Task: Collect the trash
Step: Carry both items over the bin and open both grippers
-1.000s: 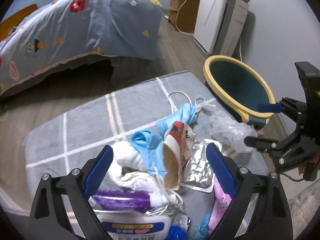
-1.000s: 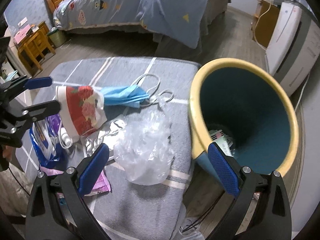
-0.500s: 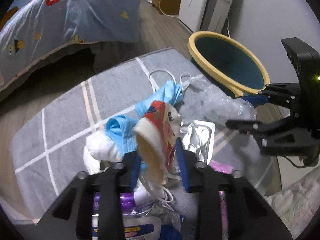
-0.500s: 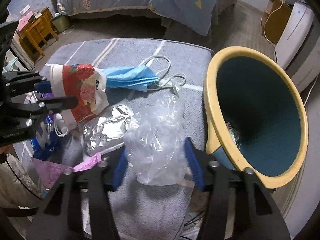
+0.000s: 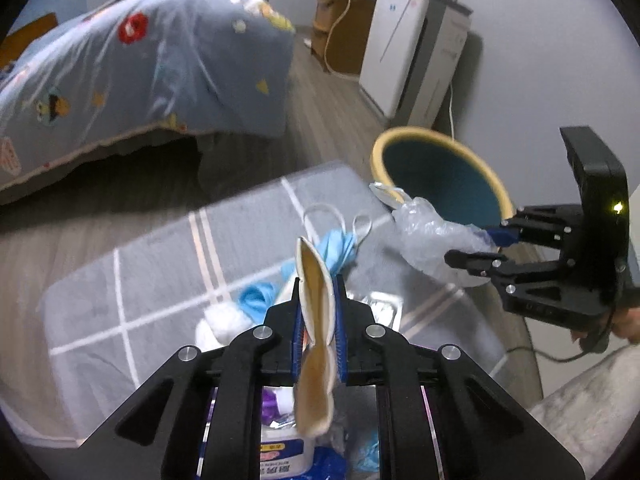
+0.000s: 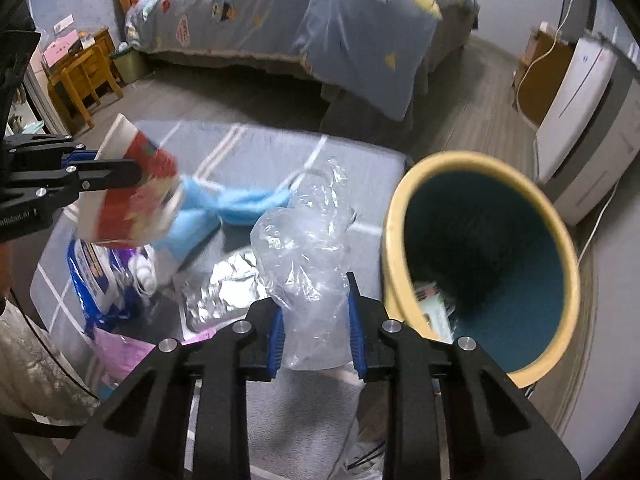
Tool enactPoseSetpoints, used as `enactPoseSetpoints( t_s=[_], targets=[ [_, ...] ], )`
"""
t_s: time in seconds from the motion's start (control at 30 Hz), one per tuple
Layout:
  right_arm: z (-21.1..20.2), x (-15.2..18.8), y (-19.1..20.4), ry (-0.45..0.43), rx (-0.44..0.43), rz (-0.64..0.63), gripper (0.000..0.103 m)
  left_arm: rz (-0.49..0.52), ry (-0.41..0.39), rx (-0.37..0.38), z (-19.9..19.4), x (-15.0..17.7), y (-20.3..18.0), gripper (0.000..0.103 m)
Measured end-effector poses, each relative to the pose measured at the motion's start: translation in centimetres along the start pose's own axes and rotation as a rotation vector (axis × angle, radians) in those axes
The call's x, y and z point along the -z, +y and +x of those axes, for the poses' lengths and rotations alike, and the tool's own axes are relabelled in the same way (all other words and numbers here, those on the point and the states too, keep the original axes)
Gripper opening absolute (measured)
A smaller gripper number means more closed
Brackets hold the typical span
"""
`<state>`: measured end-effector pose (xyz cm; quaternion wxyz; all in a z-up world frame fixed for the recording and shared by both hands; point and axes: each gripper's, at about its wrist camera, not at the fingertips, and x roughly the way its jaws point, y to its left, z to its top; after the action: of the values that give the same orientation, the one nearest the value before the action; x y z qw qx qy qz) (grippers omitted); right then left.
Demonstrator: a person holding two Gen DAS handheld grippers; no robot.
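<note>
My left gripper (image 5: 318, 292) is closing its jaws on a flattened red-and-white paper cup (image 5: 316, 320), pads pressing both sides, and the cup is lifted off the grey mat (image 5: 160, 264). In the right wrist view that cup (image 6: 132, 208) hangs at the left in the left gripper (image 6: 108, 164). My right gripper (image 6: 316, 308) is closing on a crumpled clear plastic bag (image 6: 304, 248), which bulges up between the pads. A yellow-rimmed teal bin (image 6: 400, 208) stands just right of the bag. A blue face mask (image 6: 248, 200) lies on the mat beyond the bag.
On the mat lie a foil packet (image 6: 224, 284), a blue-and-white wipes pack (image 6: 88, 272), a pink wrapper (image 6: 120, 352) and white tissue (image 5: 222, 320). Behind the mat is a bed (image 5: 140, 60). A white appliance (image 5: 408, 52) stands by the wall beyond the bin.
Both grippers went from wide open to closed, the left on the paper cup and the right on the plastic bag. Both have risen, lifting their items off the mat.
</note>
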<state>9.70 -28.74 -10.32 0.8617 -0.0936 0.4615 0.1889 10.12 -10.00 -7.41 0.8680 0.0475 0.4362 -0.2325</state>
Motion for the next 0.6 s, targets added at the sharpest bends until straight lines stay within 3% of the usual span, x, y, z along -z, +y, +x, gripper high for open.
enactPoseSetpoints(
  t_s=[0.33,0.6],
  targets=[
    [-5.7,-1.8,-3.8,-0.120,0.032,0.122,0.026,0.015,-0.063,-0.006,-2.9,-3.1,-1.7,0.014],
    [-7.5,-1.8,-6.8,-0.148,0.062,0.210,0.026,0.062,-0.083,0.004,-3.3,-5.5,-4.3,0.014]
  ],
)
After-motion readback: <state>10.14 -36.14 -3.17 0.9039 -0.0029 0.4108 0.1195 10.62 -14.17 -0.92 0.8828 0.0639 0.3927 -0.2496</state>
